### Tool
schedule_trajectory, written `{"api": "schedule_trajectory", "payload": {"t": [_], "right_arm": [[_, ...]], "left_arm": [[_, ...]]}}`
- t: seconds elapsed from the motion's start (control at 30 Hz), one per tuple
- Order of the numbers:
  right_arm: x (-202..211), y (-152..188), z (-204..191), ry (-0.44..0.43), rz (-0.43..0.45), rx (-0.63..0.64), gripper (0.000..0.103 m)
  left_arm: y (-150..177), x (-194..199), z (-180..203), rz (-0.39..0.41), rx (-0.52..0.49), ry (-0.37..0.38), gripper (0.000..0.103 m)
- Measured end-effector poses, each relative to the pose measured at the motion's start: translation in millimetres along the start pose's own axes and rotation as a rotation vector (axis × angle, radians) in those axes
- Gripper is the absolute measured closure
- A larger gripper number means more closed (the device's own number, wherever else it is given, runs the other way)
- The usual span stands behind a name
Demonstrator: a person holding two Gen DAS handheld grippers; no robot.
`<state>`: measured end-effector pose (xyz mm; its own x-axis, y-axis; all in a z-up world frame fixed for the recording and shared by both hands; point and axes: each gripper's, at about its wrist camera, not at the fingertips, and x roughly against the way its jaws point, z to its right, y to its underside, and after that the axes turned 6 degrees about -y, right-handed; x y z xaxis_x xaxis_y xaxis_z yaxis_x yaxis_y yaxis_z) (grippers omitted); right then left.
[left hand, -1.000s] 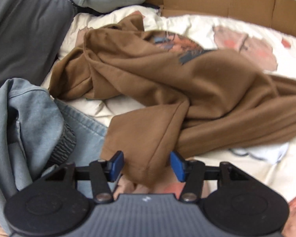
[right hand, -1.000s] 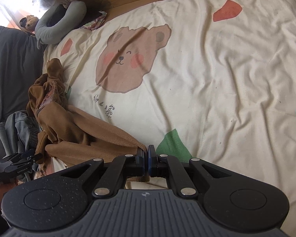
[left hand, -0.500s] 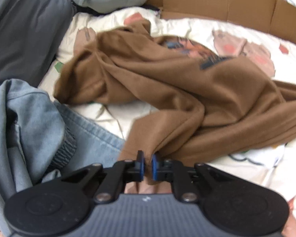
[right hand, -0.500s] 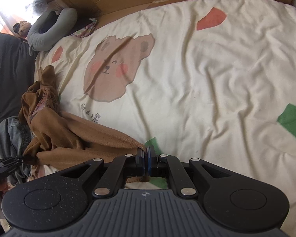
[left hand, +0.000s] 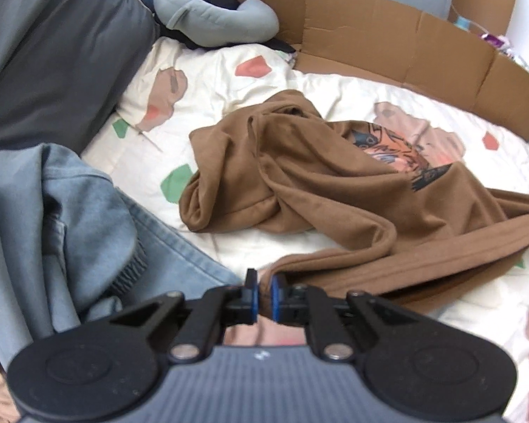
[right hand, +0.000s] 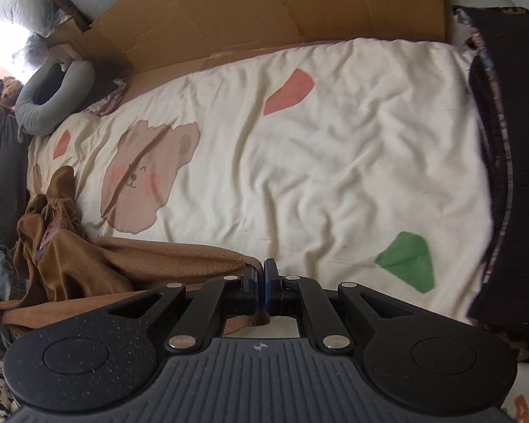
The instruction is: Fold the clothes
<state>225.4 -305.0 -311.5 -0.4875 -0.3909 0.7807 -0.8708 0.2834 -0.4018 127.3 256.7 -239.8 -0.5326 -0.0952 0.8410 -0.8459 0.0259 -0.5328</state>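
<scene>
My left gripper has just clenched the hoodie hem; right gripper stays clamped; both jaws grasp it, ready for spreading.

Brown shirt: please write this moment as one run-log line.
left gripper: shut on shirt edge | right gripper: shut on shirt edge | shirt: crumpled on bed, unfolded

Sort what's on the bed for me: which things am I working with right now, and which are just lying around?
In the job:
- brown sweatshirt, pinched at its edge by both grippers
- left gripper
- right gripper

Lying about:
- blue denim garment
- grey neck pillow
- cardboard
- dark blanket
- bear-print bedsheet, the work surface
</scene>
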Motion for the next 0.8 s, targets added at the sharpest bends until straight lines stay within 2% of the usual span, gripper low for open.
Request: {"api": "schedule_trajectory", "payload": {"t": [0.2, 0.57, 0.8], "right_arm": [[36.4, 6.0, 8.0, 0.040, 0.032, -0.009, 0.103], [105.1, 19.4, 22.9, 0.112, 0.087, -0.029, 0.103], [141.1, 48.0, 18.5, 0.124, 0.059, -0.045, 0.103]], "left_arm": [[12.1, 18.6, 7.3, -0.018, 0.077, 0.062, 0.095], [47.3, 47.3, 20.3, -0.077, 0.140, 0.147, 0.095], [68.3, 78.2, 18.9, -0.109, 0.179, 0.158, 0.096]]}}
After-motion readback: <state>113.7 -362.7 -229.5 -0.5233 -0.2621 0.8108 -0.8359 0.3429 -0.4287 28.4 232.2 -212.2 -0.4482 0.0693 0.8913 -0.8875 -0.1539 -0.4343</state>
